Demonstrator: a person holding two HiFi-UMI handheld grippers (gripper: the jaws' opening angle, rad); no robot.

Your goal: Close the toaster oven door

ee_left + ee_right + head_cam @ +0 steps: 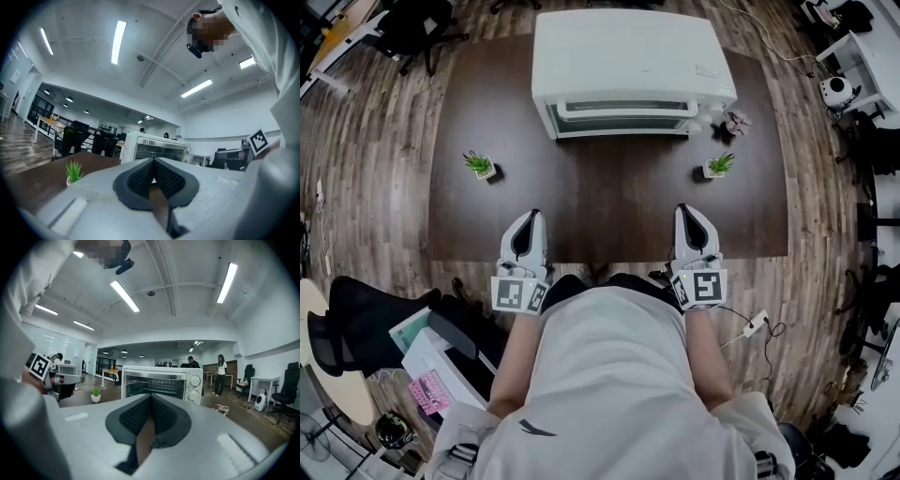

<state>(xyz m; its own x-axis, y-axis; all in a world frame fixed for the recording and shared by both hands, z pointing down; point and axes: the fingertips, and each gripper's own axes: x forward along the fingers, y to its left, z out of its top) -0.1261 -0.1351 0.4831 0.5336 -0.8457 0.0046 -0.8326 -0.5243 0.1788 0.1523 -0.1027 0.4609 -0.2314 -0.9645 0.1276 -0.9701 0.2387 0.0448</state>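
I see oven (633, 56) at far middle of surface (609, 211), door (623, 120) looks shut. Left claw (532, 216), right claw (685, 210) both pinched together, empty, near edge. My worry: door unseated, drops open.

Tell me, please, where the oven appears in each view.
Head view: oven at top centre, on the far side of the table.
Left gripper view: oven mid-frame, just below centre.
Right gripper view: oven mid-frame, knobs on its right.
Shared landmark: the plant left of the oven.
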